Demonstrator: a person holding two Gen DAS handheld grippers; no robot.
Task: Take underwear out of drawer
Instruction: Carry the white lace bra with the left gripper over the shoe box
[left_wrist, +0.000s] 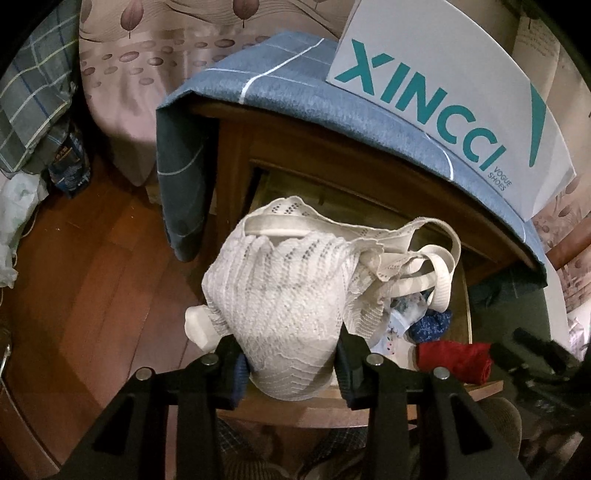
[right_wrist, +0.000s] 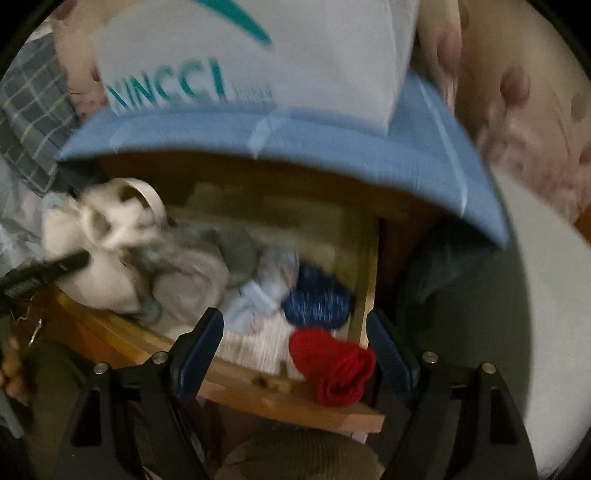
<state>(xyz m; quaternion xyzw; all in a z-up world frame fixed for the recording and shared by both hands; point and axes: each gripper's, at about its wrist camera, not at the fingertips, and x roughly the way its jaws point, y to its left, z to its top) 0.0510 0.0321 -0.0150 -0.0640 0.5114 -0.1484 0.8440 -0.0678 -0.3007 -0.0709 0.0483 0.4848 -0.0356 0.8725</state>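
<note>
Lace filled the left claw (left_wrist: 291, 354): its two fingers were clamped on a cream knitted bra (left_wrist: 280, 295), the straps looping out to the right and the bundle raised above the front left corner of the open wooden drawer (left_wrist: 369, 410). Beneath the straps, inside the drawer, lay a pale printed garment and a dark blue speckled one (left_wrist: 432, 325), with a rolled red piece (left_wrist: 458, 358) at the front right corner. The right claw (right_wrist: 295, 354) stood wide apart and held nothing, hovering over the drawer's front edge with the red roll (right_wrist: 332, 369) between its fingers; whether it touched either finger was lost in the blur. Above the drawer, a blue cloth (left_wrist: 295, 88) with white lines draped over the nightstand's top and hung down its left side, and a white XINCCI shoe box (left_wrist: 443, 96) sat on that cloth
</note>
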